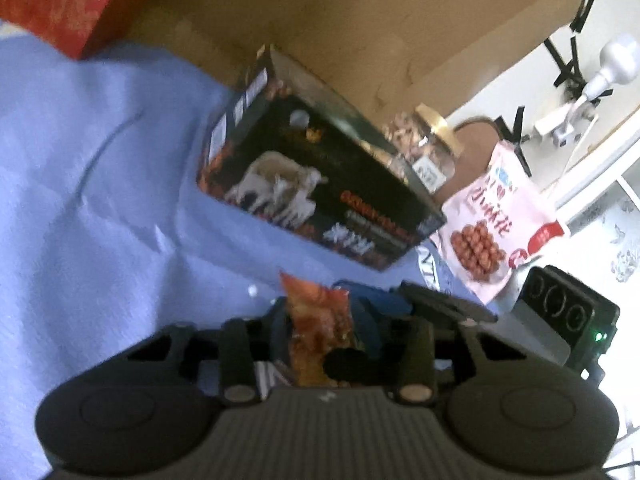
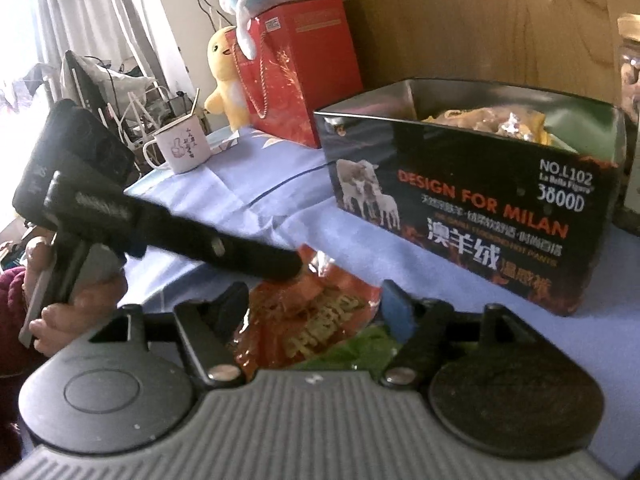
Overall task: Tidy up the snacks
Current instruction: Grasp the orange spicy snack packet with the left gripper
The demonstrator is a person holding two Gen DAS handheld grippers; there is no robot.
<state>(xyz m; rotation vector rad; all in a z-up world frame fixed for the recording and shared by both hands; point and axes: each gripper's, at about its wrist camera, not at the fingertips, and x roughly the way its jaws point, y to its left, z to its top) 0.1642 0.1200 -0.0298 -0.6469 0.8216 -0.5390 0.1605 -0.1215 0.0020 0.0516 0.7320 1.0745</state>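
Note:
A black open box (image 2: pixel 476 204) printed with sheep holds several snack packets and stands on the blue cloth; it also shows in the left wrist view (image 1: pixel 316 184). My left gripper (image 1: pixel 320 320) is shut on a red-orange snack packet (image 1: pixel 316 332). In the right wrist view the same packet (image 2: pixel 316 316) lies between my right gripper's open fingers (image 2: pixel 316 300), with the left gripper's finger (image 2: pixel 240 252) reaching onto its top edge. A pink snack bag (image 1: pixel 496 224) leans beside the box.
A glass jar of nuts (image 1: pixel 424 148) stands behind the box. A red gift bag (image 2: pixel 296 72), a yellow plush duck (image 2: pixel 226 76) and a white mug (image 2: pixel 182 146) stand at the far left. A wooden panel (image 1: pixel 360 20) backs the table. A black device (image 1: pixel 568 316) sits right.

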